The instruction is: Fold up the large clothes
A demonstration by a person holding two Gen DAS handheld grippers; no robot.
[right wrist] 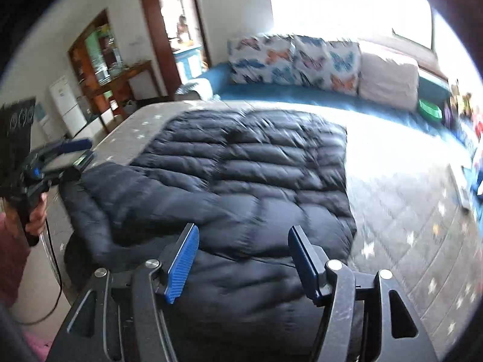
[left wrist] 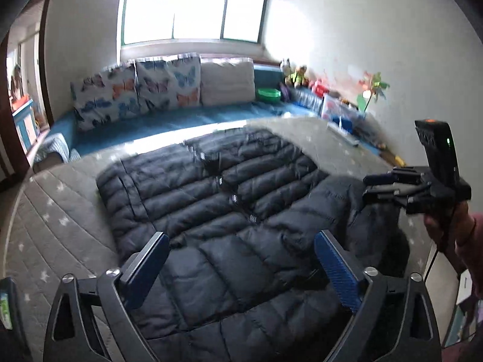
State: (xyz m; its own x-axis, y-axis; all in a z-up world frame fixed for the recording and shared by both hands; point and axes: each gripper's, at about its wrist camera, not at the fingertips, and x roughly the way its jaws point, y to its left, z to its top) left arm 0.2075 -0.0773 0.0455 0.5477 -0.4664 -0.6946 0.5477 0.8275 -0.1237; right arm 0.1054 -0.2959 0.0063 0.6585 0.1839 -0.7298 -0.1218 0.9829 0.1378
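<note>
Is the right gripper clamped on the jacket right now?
No: the right gripper stands open above the black puffer jacket, its pads clear of the fabric.

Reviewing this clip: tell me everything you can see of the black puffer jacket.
The black puffer jacket is quilted in horizontal padded channels, with a slightly shiny shell. It lies flat on the grey star-patterned quilted mat, one sleeve lying out to the side at the mat's edge. Both grippers are above it with jaws open; neither grips it. Motion blur hides finer details.

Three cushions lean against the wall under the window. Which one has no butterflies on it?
The plain beige cushion, the one on the right end of the row in the left wrist view. The two butterfly cushions beside it carry blue and orange prints.
</note>
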